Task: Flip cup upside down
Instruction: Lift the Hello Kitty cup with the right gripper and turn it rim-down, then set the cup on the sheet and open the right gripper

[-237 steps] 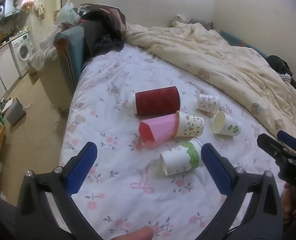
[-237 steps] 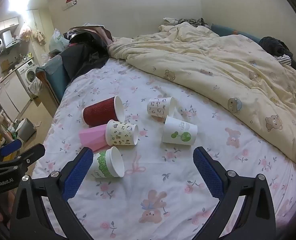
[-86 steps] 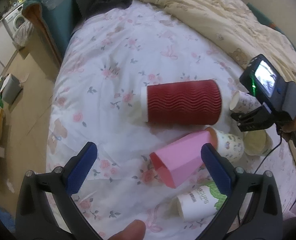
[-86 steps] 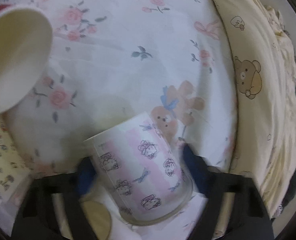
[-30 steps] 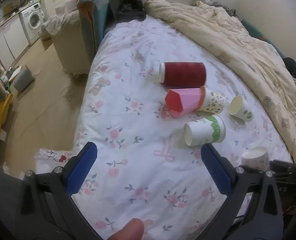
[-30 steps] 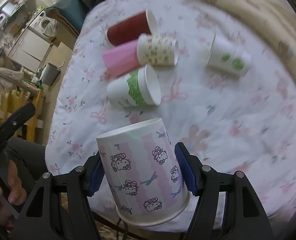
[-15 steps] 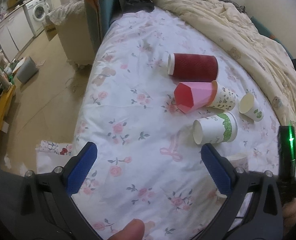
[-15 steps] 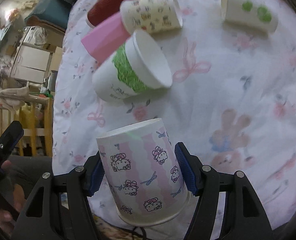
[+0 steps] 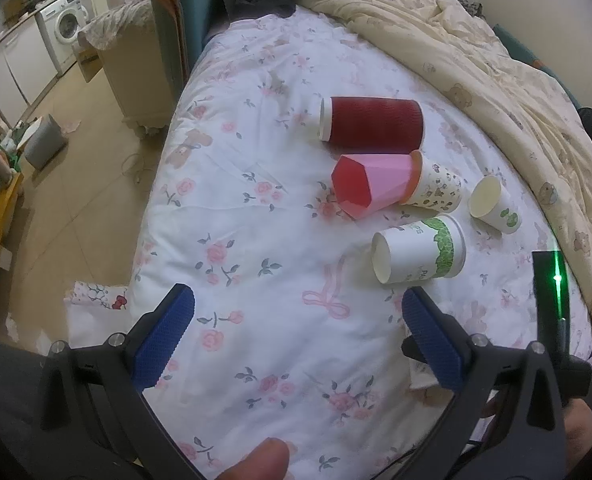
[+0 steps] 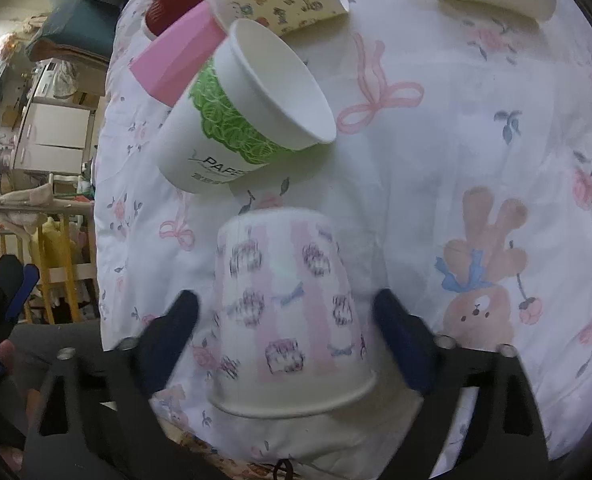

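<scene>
One cup (image 10: 288,312) sits rim-down between the right gripper (image 10: 286,320), jaws spread clear of it. Release step; next, back away cleanly. Left gripper (image 9: 296,332) wide, empty.

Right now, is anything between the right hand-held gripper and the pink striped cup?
Nothing visible is. The pink striped cup stands upside down on the bed sheet, between the open fingers of the right hand-held gripper. The green-banded cup lies on its side beyond it.
</scene>
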A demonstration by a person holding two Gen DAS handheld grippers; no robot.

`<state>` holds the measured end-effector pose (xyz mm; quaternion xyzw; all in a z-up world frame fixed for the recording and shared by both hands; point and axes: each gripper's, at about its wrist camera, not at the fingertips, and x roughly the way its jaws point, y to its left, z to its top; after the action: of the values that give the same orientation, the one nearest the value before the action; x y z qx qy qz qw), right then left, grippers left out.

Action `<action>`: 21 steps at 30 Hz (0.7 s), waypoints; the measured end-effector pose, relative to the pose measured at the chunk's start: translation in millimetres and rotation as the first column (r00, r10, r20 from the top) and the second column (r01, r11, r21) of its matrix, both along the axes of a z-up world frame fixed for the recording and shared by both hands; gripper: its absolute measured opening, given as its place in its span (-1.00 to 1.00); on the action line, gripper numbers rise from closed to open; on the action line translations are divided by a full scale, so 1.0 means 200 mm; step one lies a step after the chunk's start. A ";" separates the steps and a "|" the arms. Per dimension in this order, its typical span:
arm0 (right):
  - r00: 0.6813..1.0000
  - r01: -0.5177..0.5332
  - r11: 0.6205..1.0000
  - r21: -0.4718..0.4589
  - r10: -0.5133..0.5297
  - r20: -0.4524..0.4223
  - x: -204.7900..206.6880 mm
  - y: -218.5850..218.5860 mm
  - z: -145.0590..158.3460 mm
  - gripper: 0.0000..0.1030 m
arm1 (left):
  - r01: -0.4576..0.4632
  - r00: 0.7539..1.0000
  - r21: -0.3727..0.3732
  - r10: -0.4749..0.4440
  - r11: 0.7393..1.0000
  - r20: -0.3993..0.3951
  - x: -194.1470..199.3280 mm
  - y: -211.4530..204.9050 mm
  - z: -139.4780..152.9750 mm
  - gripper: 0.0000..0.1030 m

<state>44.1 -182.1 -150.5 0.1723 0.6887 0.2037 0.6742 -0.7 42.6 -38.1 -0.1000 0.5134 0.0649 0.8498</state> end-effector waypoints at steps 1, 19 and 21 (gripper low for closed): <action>1.000 -0.008 1.000 -0.011 0.008 0.013 0.00 0.01 0.01 0.83 | -0.002 1.000 0.000 0.002 1.000 0.001 0.00 0.00 0.00 0.99; 0.919 0.112 0.988 -0.106 -0.063 0.389 -0.13 -0.29 0.57 0.89 | -0.009 0.999 -0.035 0.011 0.999 0.053 -0.05 0.02 0.09 0.99; 0.894 0.127 0.982 -0.138 -0.053 0.444 -0.16 -0.32 0.62 0.89 | -0.002 0.998 -0.032 0.004 0.999 0.059 -0.05 0.01 0.09 0.99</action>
<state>11.5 -246.0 -26.1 0.0980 0.5249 0.1485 0.8324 -10.3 44.6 -19.6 -0.1161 0.4889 0.0548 0.8628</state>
